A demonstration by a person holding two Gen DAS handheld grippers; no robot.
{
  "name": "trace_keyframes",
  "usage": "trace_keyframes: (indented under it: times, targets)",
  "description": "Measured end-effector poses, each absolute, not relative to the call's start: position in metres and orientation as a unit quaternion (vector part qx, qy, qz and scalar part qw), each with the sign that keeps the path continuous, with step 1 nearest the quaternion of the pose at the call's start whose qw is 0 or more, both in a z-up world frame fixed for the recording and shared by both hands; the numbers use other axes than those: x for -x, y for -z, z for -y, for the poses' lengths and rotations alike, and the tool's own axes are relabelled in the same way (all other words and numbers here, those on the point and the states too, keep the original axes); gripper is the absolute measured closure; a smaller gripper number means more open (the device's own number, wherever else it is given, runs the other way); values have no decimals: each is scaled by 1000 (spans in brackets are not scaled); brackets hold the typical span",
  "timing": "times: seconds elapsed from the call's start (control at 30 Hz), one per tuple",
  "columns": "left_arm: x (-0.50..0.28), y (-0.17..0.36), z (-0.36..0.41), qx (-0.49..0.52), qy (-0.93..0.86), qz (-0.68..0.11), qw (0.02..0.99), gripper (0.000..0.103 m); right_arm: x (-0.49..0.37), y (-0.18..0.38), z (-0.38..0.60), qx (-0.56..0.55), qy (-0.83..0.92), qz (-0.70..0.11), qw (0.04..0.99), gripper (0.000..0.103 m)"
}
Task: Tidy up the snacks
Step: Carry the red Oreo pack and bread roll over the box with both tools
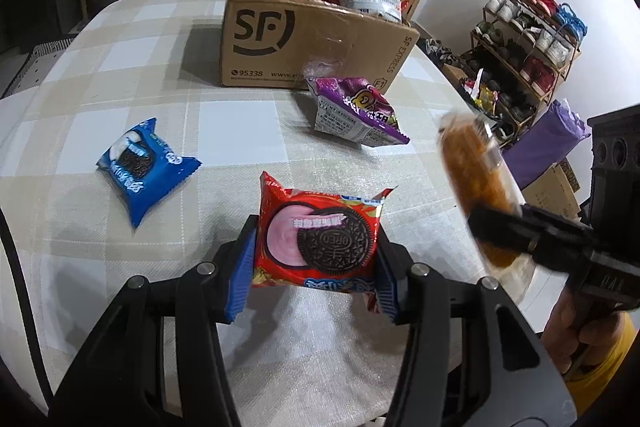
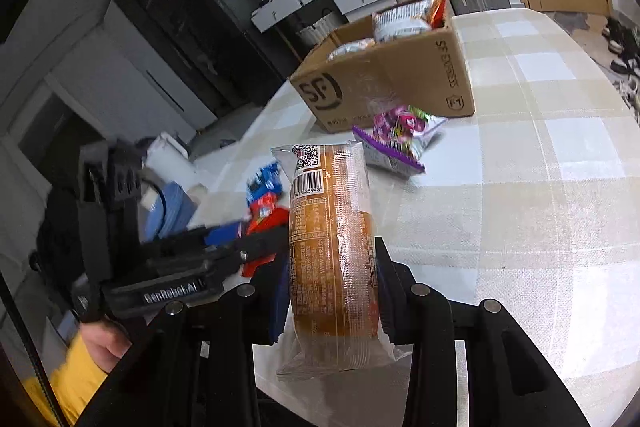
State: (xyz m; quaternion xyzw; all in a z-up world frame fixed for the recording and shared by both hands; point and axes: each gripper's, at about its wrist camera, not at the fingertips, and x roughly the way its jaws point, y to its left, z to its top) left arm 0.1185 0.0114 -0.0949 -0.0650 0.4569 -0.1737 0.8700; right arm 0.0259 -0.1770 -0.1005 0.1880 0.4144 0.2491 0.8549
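Left gripper (image 1: 316, 263): its fingers (image 1: 240, 279) are clenched on the red Oreo pack (image 1: 320, 239), one blue pad on each side edge. The pack faces up, so the flat sides give a firm hold. Whether it is lifted or touches the tabletop (image 1: 120, 59), the left wrist view does not show clearly.

Right gripper (image 2: 332, 291): its fingers (image 2: 388, 291) are grasping the brown cake pack (image 2: 332, 251) by the two broad faces. The pack stands on edge, above the cloth, probably because it is carried this way to go down into the box.

Blue Oreo pack (image 1: 146, 169): lies loose on the checked cloth, to the left, well apart from both grippers. It is not yet sorted.

Purple snack bag (image 1: 356, 113): lies farther, just in front of the box. It is tilted, one end raised; whether it touches the box wall cannot be told.

Cardboard box (image 1: 304, 47): stands open at the far side of the tabletop, with several packs already sticking out above its rim. It seems to be the place where the snacks are gathered.

Progress: as a judgement, about the middle. Two packs are in the grippers, two wait on the cloth.

Risk: the box is already rather full, so a new pack may slide off.
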Motion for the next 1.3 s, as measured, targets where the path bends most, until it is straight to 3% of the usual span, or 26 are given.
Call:
trace_keyframes:
  times: [0.43,0.73,1.03,1.3]
  targets:
    - [-125,8,-48,75,161,-405,897,55,-44,-8,191,-170,-244,-329,896,67]
    - [-187,-51,-41,50,154,-392,906,55,-110,-42,206,-229,-231,-341,882,67]
    - [-287,-56,-21,24,147,-414,898,55,-212,-47,198,-130,-185,-384,895,67]
    - [-370,-20,4,29,166,-455,874,55,-302,-4,185,-116,-215,-462,853,67]
